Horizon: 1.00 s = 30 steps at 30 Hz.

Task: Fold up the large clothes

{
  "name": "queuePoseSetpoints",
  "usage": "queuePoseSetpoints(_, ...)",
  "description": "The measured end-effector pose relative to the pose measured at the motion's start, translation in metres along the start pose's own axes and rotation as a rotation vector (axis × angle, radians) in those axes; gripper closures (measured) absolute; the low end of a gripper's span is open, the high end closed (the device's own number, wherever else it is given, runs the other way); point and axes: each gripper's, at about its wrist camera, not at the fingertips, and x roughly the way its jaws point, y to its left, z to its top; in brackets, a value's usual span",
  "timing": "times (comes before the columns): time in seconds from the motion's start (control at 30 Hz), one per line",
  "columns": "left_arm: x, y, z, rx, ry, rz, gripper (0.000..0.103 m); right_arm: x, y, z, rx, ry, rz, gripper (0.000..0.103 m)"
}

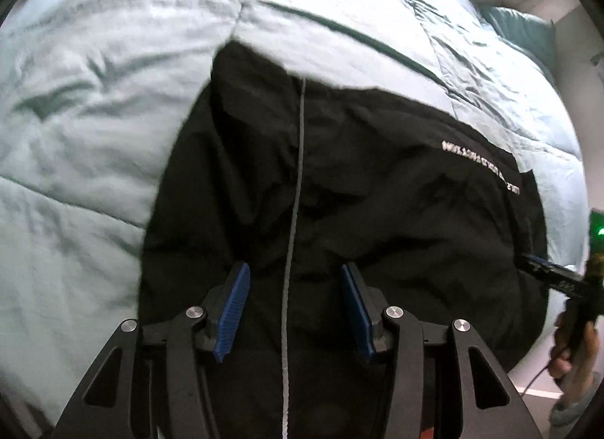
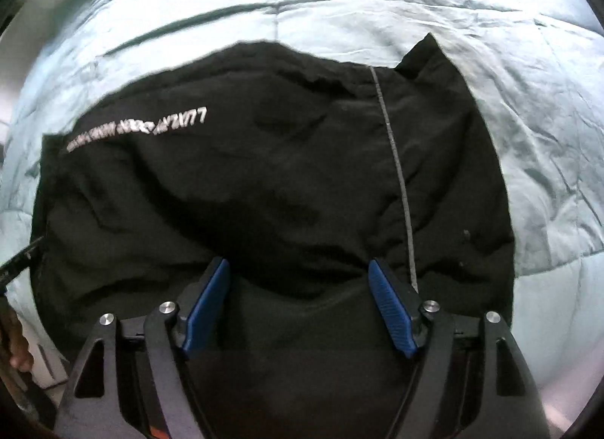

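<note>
— Blue pads (image 1: 232, 310) sit closest to us: our left gripper (image 1: 292, 310) hangs with its jaws apart and empty, straight above the black garment (image 1: 339, 193), the grey zip line (image 1: 298, 174) running away between them.

— And our right gripper (image 2: 302, 308) is spread wider, nothing in it, over the same garment (image 2: 264, 182) on the pale green duvet (image 2: 528, 107).

— Its long axis looks to run crosswise between our two hands, white lettering (image 2: 136, 127) toward the right-hand end.

— Then each hand is nearest its own end; we'd judge the next fold brings those ends together.
</note>
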Motion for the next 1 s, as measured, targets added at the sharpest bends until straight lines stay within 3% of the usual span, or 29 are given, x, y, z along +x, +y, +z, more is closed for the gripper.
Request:
queuePoseSetpoints(0.2,-0.071,-0.041,0.018,0.06,-0.148,0.027,0.051,-0.071,0.013,0.007,-0.008,-0.104,0.004,0.026)
queuePoseSetpoints(0.4,-0.137,-0.098,0.036,0.157,-0.288,0.079,0.051,-0.149,0.053,0.017,-0.085,-0.221,-0.017,0.026)
queuePoseSetpoints(0.67,-0.203,-0.153,0.04,0.223,-0.398,0.114,0.051,-0.217,0.088,0.013,-0.123,-0.306,-0.015,0.026)
queuePoseSetpoints(0.73,-0.212,-0.162,0.037,0.243,-0.416,0.15,0.048,-0.231,0.095,0.01,-0.13,-0.338,-0.025,0.026)
queuePoseSetpoints(0.87,-0.22,-0.184,0.031,0.322,-0.481,0.335,0.046,-0.255,0.104,0.007,-0.135,-0.388,-0.041,0.026)
queuePoseSetpoints(0.93,-0.227,-0.19,0.029,0.335,-0.493,0.361,0.045,-0.262,0.108,0.006,-0.135,-0.4,-0.042,0.026)
queuePoseSetpoints(1.0,-0.233,-0.196,0.028,0.343,-0.497,0.34,0.044,-0.268,0.114,0.004,-0.135,-0.415,-0.053,0.026)
